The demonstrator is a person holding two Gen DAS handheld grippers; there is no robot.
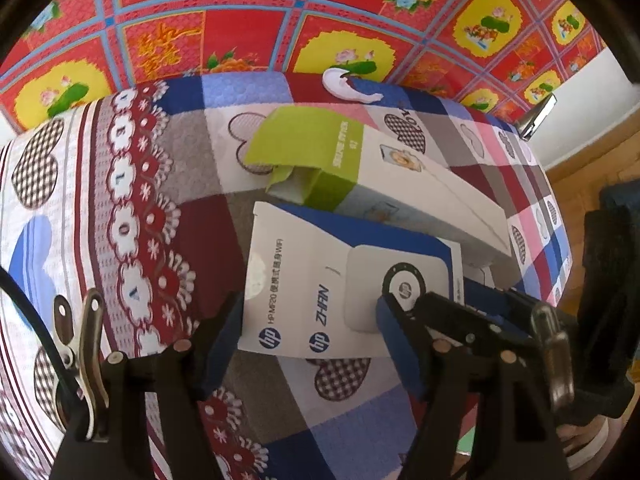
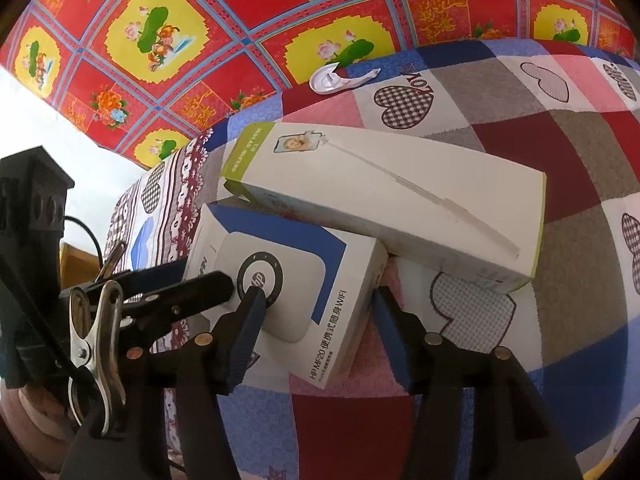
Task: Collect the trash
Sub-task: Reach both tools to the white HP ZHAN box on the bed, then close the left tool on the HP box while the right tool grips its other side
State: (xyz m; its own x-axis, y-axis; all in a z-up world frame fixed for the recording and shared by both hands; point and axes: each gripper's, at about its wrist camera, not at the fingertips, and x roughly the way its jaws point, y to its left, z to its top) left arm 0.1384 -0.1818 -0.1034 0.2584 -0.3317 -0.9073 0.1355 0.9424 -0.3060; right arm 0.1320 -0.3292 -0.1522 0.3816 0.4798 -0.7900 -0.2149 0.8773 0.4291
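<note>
A white and blue HP box (image 1: pixel 320 280) lies on the patchwork bedcover, also in the right wrist view (image 2: pixel 304 300). A long white and green selfie-stick box (image 1: pixel 380 176) lies behind it, one end resting on it (image 2: pixel 384 204). A white plastic scrap (image 1: pixel 344 86) lies at the far edge (image 2: pixel 336 78). My left gripper (image 1: pixel 308 328) is open, fingers either side of the HP box's near end. My right gripper (image 2: pixel 316 312) is open around the box's other end, its left finger (image 2: pixel 248 320) over the box top.
The patchwork bedcover (image 1: pixel 120 220) covers the surface. A red floral sheet (image 1: pixel 240 20) hangs behind it. Wooden floor (image 1: pixel 584 168) shows at the right of the left wrist view. Each gripper shows in the other's view, the left one (image 2: pixel 160 300) at the box.
</note>
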